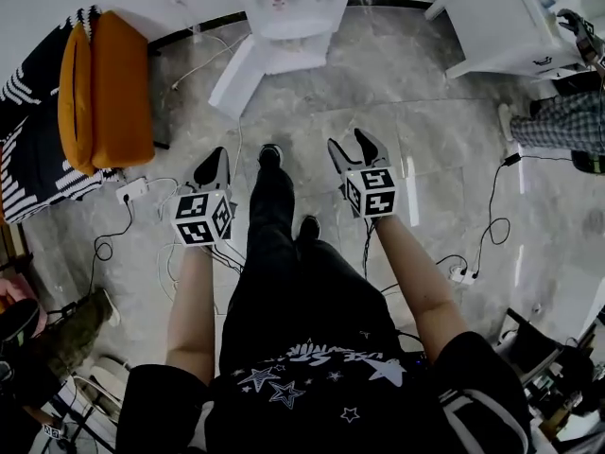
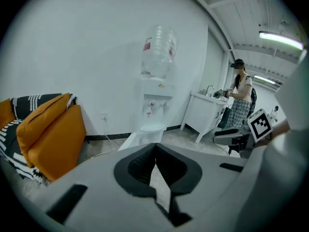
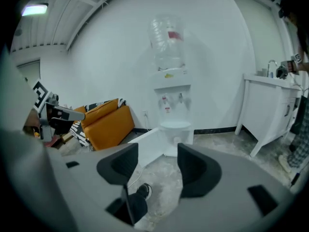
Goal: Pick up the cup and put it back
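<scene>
I cannot make out a cup in any view. My left gripper (image 1: pixel 218 155) is held at waist height over the floor, and in its own view (image 2: pixel 155 146) the dark pads meet with nothing between them, so it is shut. To its right, at about the same height, my right gripper (image 1: pixel 352 143) stands open; in its own view (image 3: pixel 157 150) only floor shows in the gap. Both point at a white water dispenser (image 1: pixel 284 8) (image 2: pixel 154 111) (image 3: pixel 172 105) against the wall, which carries a clear bottle (image 2: pixel 159 52) (image 3: pixel 167 41) on top.
An orange cushion (image 1: pixel 118 88) (image 3: pixel 108 124) leans on a striped seat at the left. A white sink cabinet (image 1: pixel 501 17) (image 3: pixel 270 105) stands at the right, with another person (image 2: pixel 239 95) beside it. Cables (image 1: pixel 492 225) and a power strip (image 1: pixel 132 190) lie on the marble floor.
</scene>
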A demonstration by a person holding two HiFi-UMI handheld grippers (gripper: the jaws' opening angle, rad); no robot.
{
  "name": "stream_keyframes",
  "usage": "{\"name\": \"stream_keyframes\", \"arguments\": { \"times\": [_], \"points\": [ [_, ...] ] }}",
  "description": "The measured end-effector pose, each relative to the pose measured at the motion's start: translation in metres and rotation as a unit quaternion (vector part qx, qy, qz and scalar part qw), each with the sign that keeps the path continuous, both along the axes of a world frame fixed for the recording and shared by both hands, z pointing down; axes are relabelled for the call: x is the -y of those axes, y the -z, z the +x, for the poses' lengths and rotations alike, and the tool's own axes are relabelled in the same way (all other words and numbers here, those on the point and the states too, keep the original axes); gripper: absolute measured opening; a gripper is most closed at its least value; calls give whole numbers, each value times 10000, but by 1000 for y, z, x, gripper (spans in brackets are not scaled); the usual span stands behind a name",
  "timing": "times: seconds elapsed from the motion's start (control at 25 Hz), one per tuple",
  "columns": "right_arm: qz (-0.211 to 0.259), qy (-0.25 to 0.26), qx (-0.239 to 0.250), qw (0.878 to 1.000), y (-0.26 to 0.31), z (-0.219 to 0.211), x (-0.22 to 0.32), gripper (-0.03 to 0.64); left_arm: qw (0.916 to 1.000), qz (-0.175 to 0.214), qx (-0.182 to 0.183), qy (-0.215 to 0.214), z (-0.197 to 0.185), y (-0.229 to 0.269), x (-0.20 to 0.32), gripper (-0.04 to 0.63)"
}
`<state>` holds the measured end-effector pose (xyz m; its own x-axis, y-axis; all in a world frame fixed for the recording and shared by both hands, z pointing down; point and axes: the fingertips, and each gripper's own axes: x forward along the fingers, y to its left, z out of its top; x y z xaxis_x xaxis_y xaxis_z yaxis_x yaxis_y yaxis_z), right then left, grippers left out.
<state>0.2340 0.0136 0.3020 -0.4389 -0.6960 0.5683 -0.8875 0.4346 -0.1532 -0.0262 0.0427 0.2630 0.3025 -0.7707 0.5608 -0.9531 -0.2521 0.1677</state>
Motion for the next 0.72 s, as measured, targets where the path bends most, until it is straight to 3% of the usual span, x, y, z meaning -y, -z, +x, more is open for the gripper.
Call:
{"name": "stream_keyframes", "arguments": {
  "times": [0.12,0.28,0.56,0.72],
  "points": [
    [117,-245,110,9996,-40,-2,60,250,9999,91,9,-61,5,-51,48,9],
    [103,-382,-143,9991,-116,-13,137,221,9997,187,-132,-40,1,-131,111,9],
    [-15,-584,-419,9974,-272,-29,263,206,9971,-423,-578,-252,16,-301,182,9],
    [39,-641,-437,9970,-351,-41,325,198,9948,-523,-638,-601,23,-372,214,9]
  ]
}}
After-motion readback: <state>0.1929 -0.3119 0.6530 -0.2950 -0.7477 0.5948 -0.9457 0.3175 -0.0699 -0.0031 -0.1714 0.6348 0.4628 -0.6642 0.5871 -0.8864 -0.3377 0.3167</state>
